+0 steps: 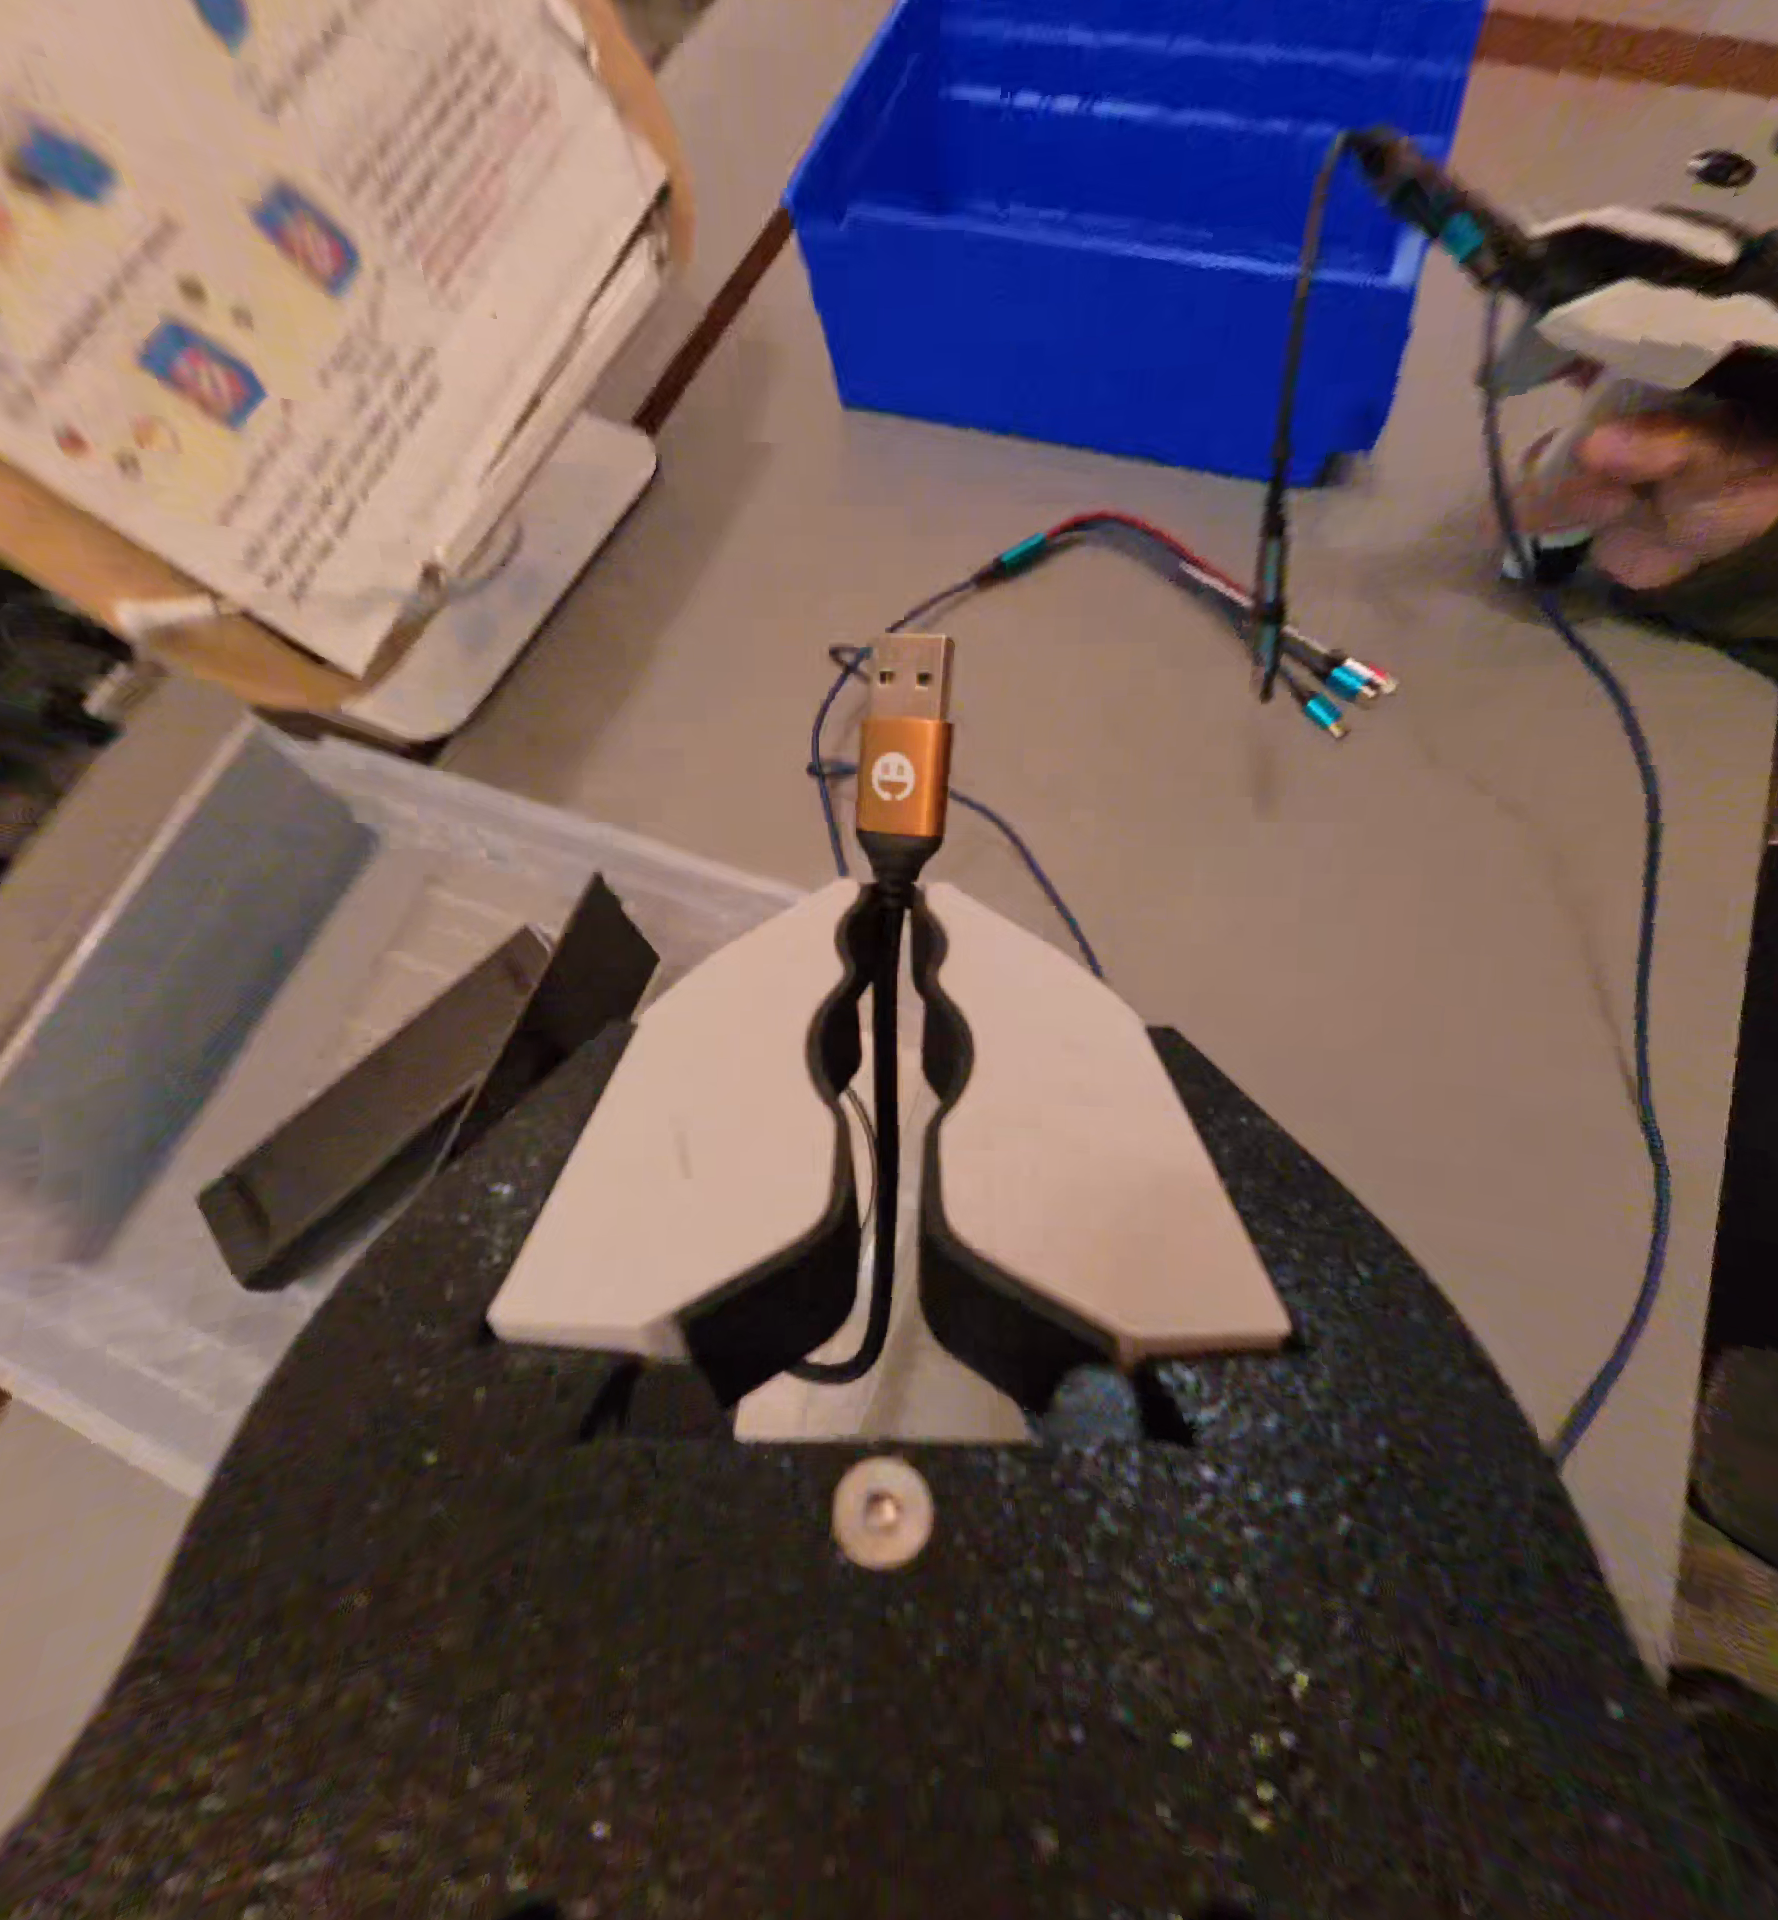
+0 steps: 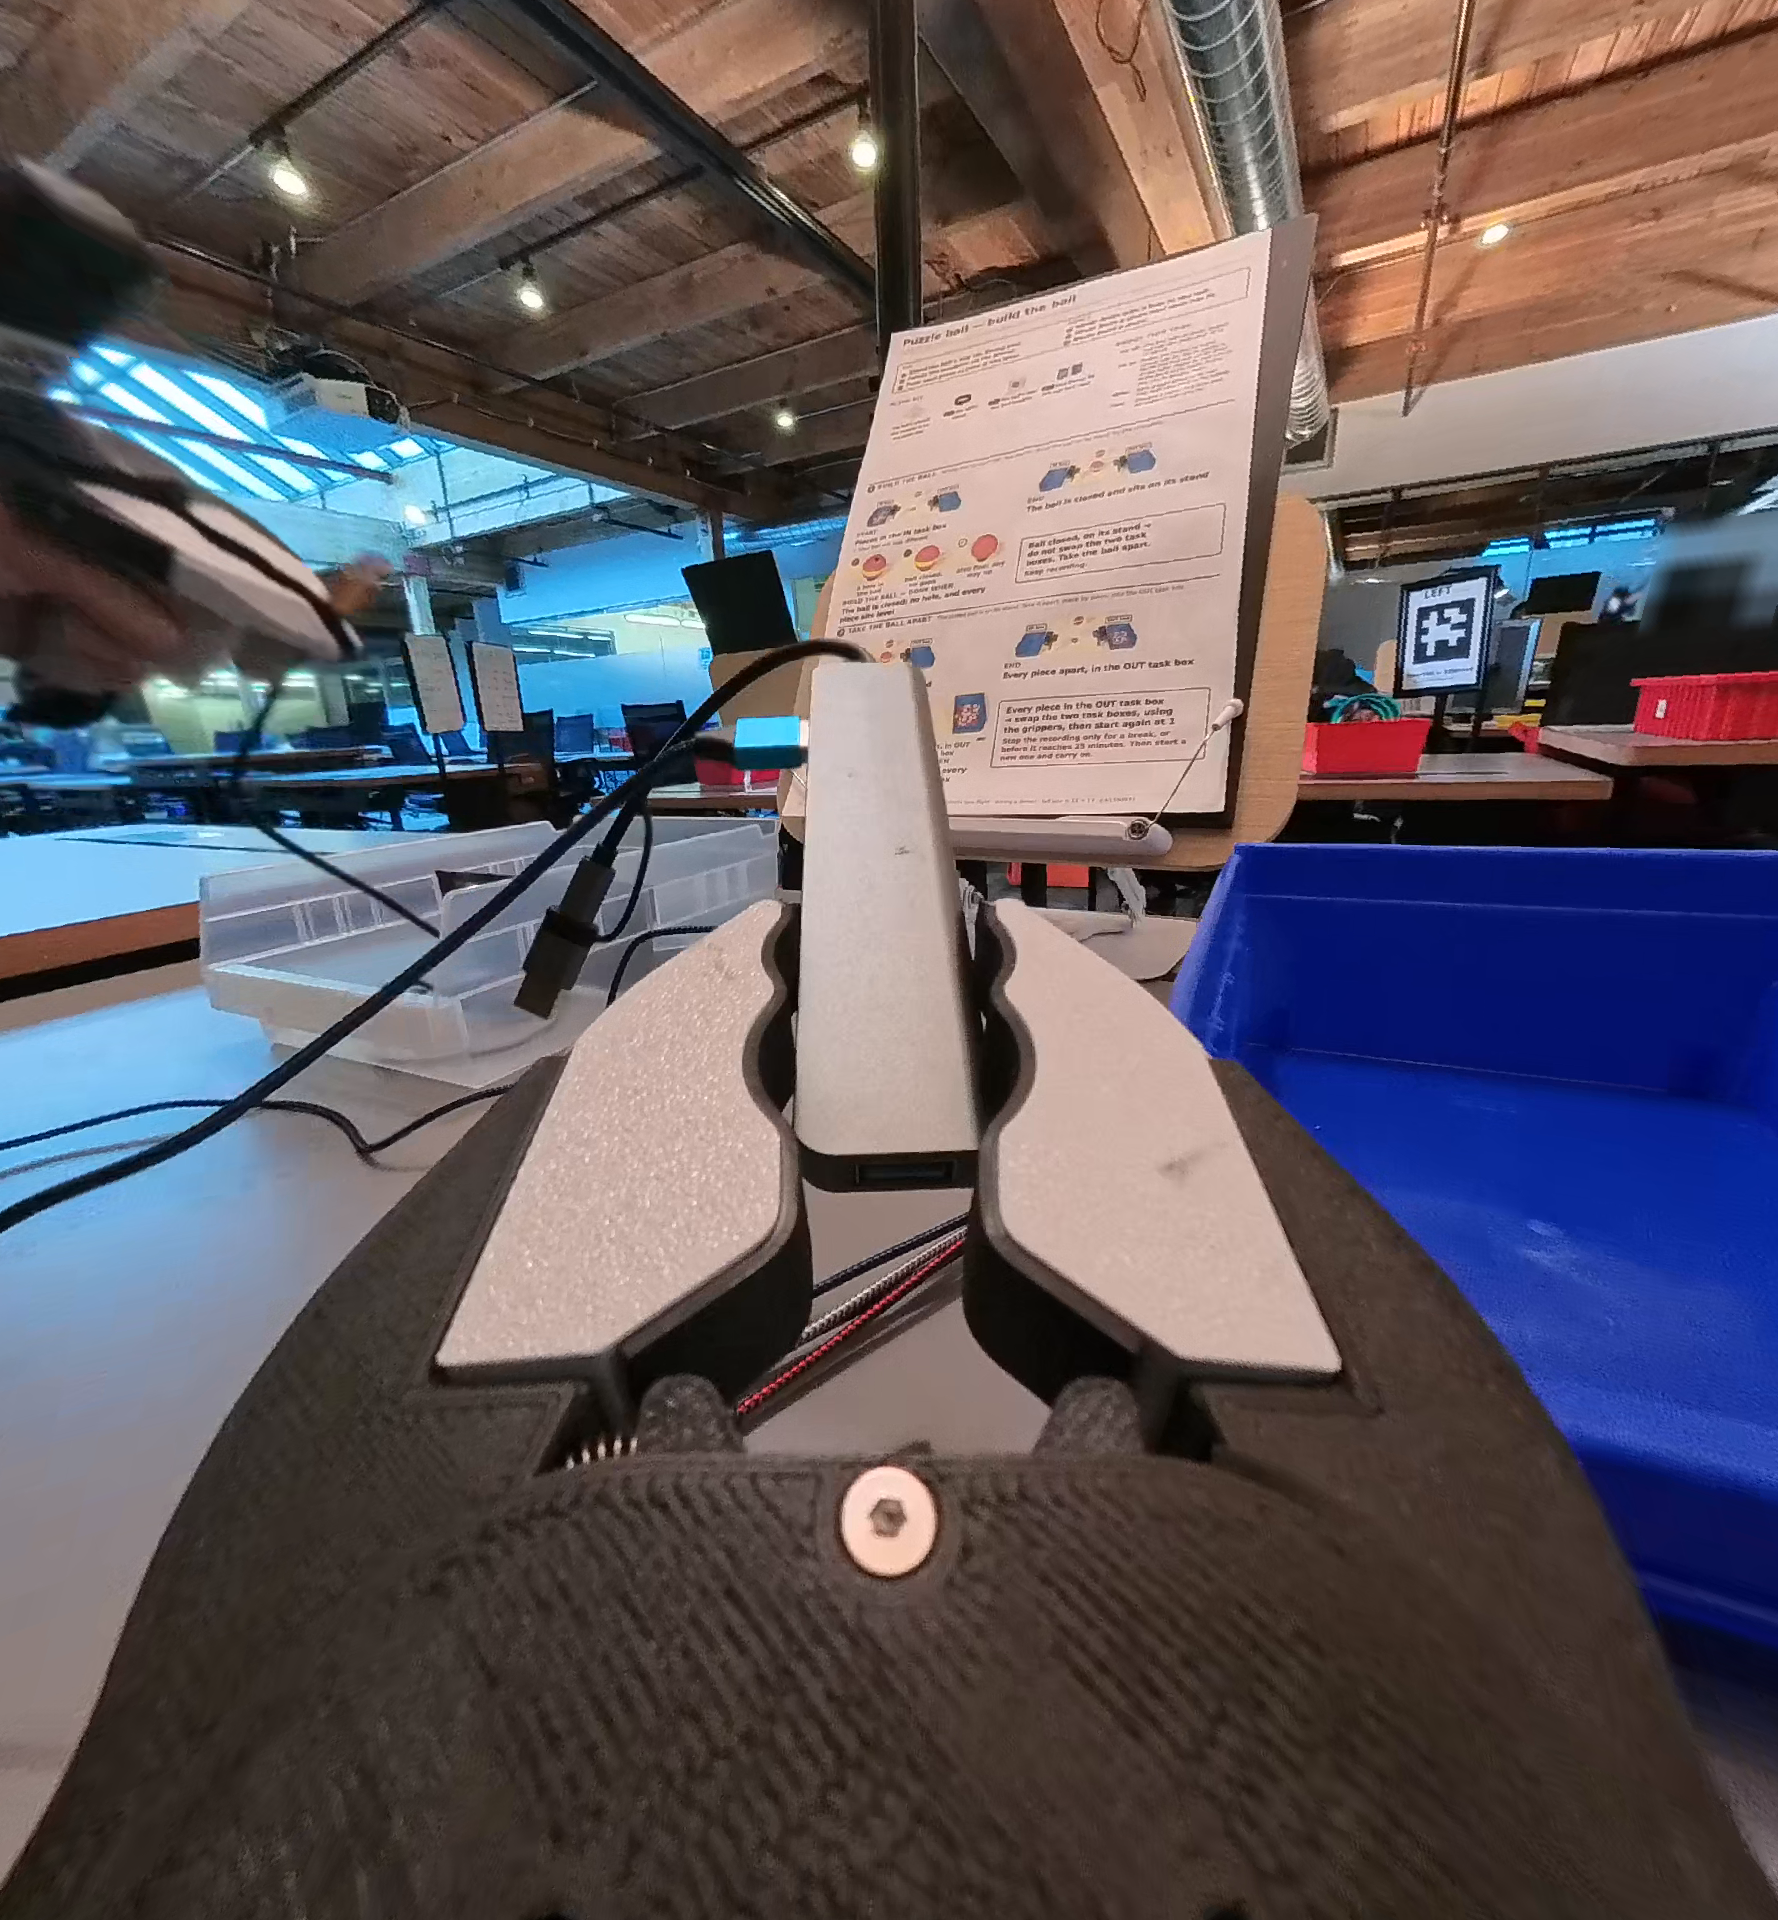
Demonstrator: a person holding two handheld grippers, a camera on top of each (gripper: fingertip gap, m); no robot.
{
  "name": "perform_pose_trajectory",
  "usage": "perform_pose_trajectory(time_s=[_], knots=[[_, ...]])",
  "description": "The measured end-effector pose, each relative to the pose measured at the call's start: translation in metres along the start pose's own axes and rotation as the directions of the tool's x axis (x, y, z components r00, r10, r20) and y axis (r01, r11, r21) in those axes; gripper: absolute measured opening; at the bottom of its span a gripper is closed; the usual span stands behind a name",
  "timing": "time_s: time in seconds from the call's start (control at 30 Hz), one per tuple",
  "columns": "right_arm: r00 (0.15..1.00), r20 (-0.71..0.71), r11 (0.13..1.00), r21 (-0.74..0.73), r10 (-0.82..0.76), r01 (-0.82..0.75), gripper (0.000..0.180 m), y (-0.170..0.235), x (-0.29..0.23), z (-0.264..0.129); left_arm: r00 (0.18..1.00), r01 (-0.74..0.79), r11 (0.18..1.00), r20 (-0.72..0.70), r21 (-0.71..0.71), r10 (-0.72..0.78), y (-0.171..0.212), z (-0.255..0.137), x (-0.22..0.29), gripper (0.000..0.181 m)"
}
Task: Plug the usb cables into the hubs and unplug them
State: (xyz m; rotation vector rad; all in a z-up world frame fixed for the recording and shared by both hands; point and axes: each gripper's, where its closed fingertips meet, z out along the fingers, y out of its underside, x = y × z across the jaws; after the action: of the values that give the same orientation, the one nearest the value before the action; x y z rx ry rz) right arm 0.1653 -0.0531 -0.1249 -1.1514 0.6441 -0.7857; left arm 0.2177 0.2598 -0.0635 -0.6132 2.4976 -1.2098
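Note:
My left gripper (image 1: 890,894) is shut on a black cable (image 1: 887,1039), just behind its orange USB plug (image 1: 904,764). The plug sticks out ahead of the fingertips, above the grey table (image 1: 1228,1039). My right gripper (image 2: 885,925) is shut on a silver hub (image 2: 880,935) that points away from me. A teal plug (image 2: 765,743) sits in the hub's left side and a black cable (image 2: 656,727) leaves its far end. The right gripper also shows in the left wrist view (image 1: 1643,291), raised at the far right with the hub and the teal plug (image 1: 1458,237).
A blue bin (image 1: 1103,229) stands at the back, also at the right of the right wrist view (image 2: 1539,1039). A clear tray (image 1: 189,987) holds a black bar (image 1: 397,1101). A multi-head cable (image 1: 1332,691) lies on the table. An instruction sheet on a stand (image 2: 1061,540) is behind. There is about 35 centimeters between the tips of the two grippers.

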Motion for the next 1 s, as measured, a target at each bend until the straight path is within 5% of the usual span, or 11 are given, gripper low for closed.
perform_pose_trajectory(time_s=[0.27, 0.47, 0.57, 0.73, 0.83, 1.0], knots=[[1.000, -0.011, 1.000, 0.022, -0.014, 0.014, 0.032, -0.004, 0.003, -0.005, 0.972, -0.222, 0.973, 0.091, 0.054, 0.217, -0.060, -0.019, 0.095, 0.005], [0.998, -0.047, 0.999, 0.026, -0.035, 0.037, 0.032, -0.007, 0.014, -0.012, 1.000, -0.016, 1.000, 0.000, -0.015, 0.016, -0.060, 0.012, 0.159, 0.005], [0.997, -0.064, 0.999, 0.025, -0.044, 0.046, 0.032, -0.008, 0.020, -0.015, 0.982, 0.147, 0.981, -0.137, 0.130, -0.129, -0.080, 0.016, 0.181, 0.005], [0.995, -0.097, 0.999, 0.033, -0.038, 0.042, 0.032, -0.011, 0.033, -0.022, 0.792, 0.558, 0.746, -0.500, 0.364, -0.349, -0.097, 0.009, 0.186, 0.005], [0.994, -0.107, 0.999, 0.042, -0.021, 0.025, 0.032, -0.013, 0.038, -0.024, 0.721, 0.648, 0.684, -0.560, 0.335, -0.408, -0.061, 0.026, 0.175, 0.005], [0.994, -0.097, 0.998, 0.028, -0.054, 0.057, 0.032, -0.011, 0.034, -0.023, 0.735, 0.675, 0.722, -0.225, 0.153, -0.640, 0.046, 0.082, 0.129, 0.006]])
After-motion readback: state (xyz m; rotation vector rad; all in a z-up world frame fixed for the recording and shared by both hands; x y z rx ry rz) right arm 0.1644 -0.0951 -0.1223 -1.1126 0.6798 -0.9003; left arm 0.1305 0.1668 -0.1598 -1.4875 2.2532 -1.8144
